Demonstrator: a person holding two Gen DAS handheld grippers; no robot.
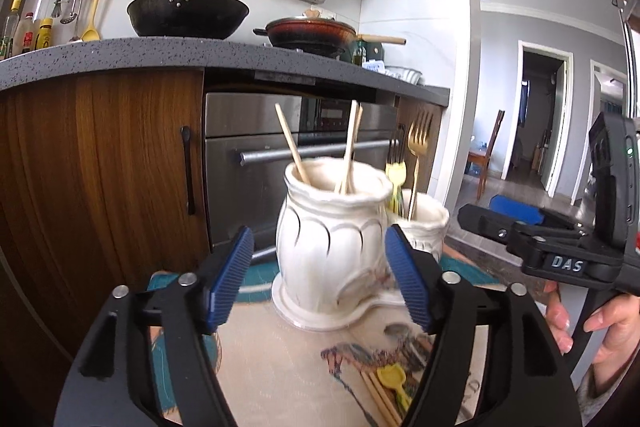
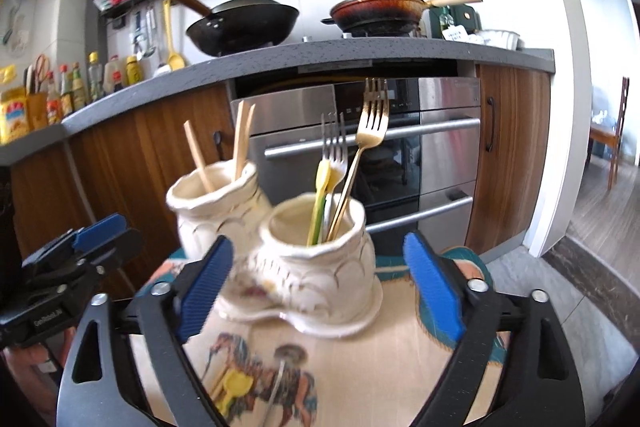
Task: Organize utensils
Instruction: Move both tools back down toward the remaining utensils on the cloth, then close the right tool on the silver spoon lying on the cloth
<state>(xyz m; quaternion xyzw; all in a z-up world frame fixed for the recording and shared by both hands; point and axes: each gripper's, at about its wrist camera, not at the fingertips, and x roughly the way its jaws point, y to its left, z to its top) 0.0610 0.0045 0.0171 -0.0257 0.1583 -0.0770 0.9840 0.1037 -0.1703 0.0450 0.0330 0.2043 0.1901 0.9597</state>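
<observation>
Two white ceramic jars share one base on a horse-print cloth. The left jar holds wooden chopsticks. In the right jar stand forks and a yellow utensil. Near me on the cloth lie a yellow spoon, loose chopsticks and a metal spoon. My left gripper is open in front of the chopstick jar, holding nothing. My right gripper is open before the fork jar, also empty. A hand holds it at the right of the left wrist view.
Behind the jars are a steel oven and wooden cabinets under a grey counter. A black wok and a red pan sit on the stove. Bottles line the counter's left; a chair stands far right.
</observation>
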